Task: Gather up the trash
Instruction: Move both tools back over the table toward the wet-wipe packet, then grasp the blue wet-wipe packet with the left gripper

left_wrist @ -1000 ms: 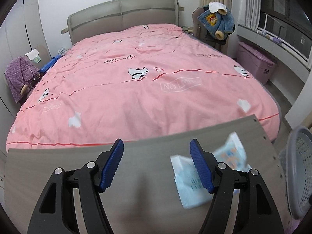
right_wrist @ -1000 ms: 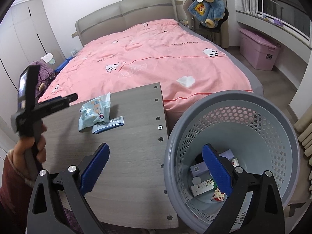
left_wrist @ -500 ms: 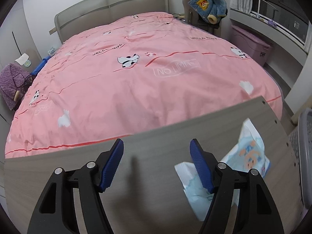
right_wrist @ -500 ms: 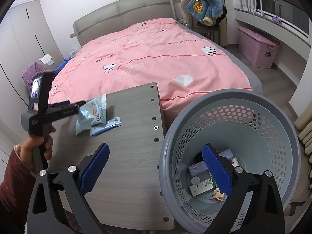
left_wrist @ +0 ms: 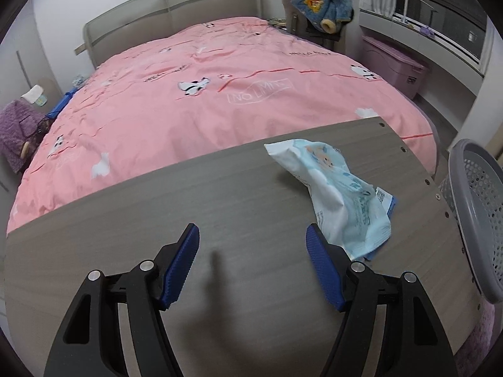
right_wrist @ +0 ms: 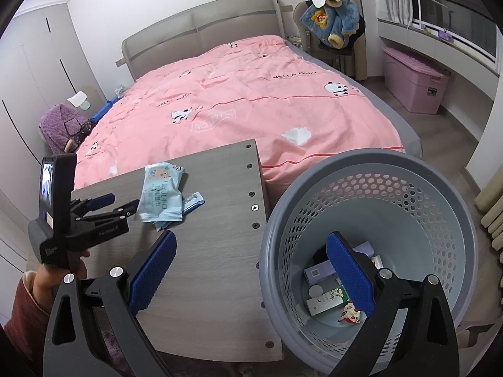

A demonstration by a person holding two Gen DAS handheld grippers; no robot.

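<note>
The pale blue wrapper (left_wrist: pixel 339 194) lies on the wooden board (left_wrist: pixel 220 207), its length running away toward the bed, just right of the spread-open, empty left gripper (left_wrist: pixel 253 264), while the right gripper (right_wrist: pixel 251 270), also released, hangs over the basket (right_wrist: pixel 440 194).

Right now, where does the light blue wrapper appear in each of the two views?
Left wrist: the wrapper lies on the table, right of centre, beside the left gripper.
Right wrist: the wrapper lies on the table, left of centre.
Shared landmark: the grey basket, at the right edge in the left view, lower right in the right view.
</note>
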